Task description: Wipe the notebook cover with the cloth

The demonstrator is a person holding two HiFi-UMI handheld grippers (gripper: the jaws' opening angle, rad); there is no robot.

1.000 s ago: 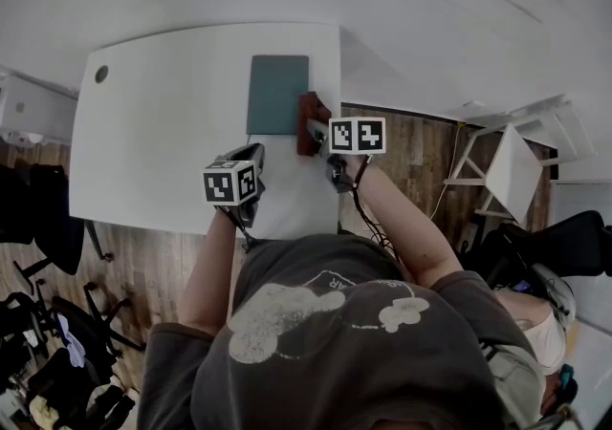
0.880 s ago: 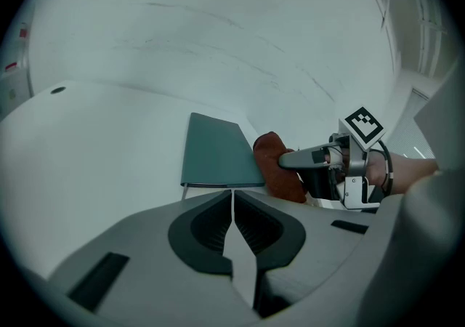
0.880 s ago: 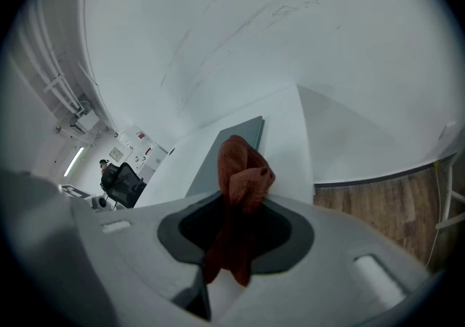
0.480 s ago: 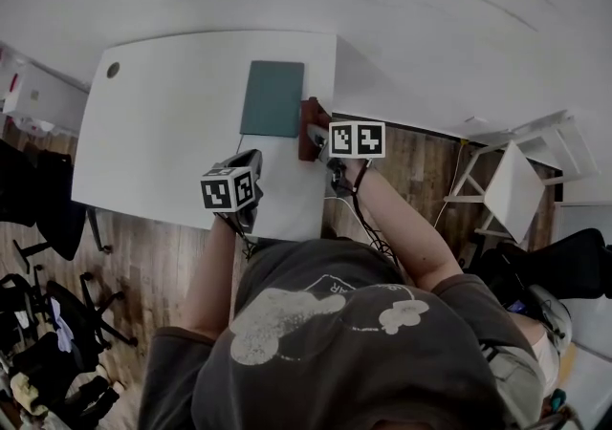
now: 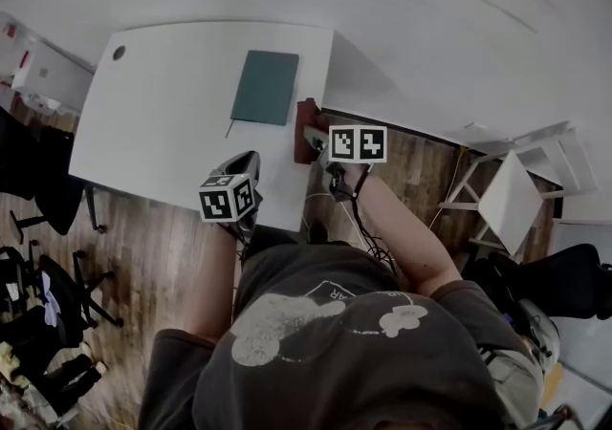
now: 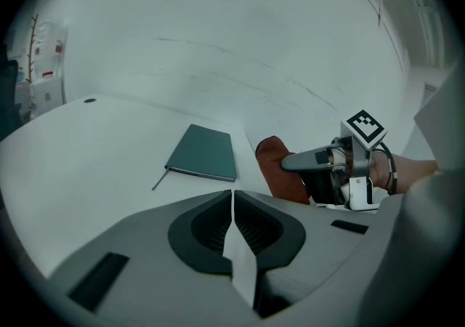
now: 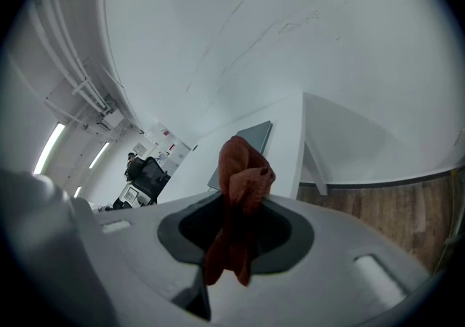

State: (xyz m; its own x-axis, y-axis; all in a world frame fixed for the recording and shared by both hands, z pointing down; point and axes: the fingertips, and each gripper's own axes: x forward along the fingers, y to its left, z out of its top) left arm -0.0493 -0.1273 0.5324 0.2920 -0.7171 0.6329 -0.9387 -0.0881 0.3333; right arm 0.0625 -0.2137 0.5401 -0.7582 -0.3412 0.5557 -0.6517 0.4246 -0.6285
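Observation:
A dark green notebook (image 5: 265, 87) lies flat on the white table (image 5: 163, 132), towards its far right part. My right gripper (image 5: 311, 138) is shut on a rust-red cloth (image 5: 305, 122), held just off the notebook's near right corner at the table's right edge. In the right gripper view the cloth (image 7: 242, 195) bunches up between the jaws, with the notebook (image 7: 254, 136) beyond it. My left gripper (image 5: 246, 165) hovers over the near part of the table, shut and empty. From the left gripper view, the notebook (image 6: 205, 152) lies ahead, the cloth (image 6: 278, 169) and right gripper (image 6: 290, 163) to its right.
A round cable hole (image 5: 119, 53) sits in the table's far left corner. Office chairs (image 5: 43, 323) stand on the wooden floor at the left, and a white frame stand (image 5: 512, 180) at the right. A white wall runs behind the table.
The right gripper has drawn the cloth back from the notebook's edge towards the near right. The left gripper has slid nearer the table's front edge. The head view has shifted.

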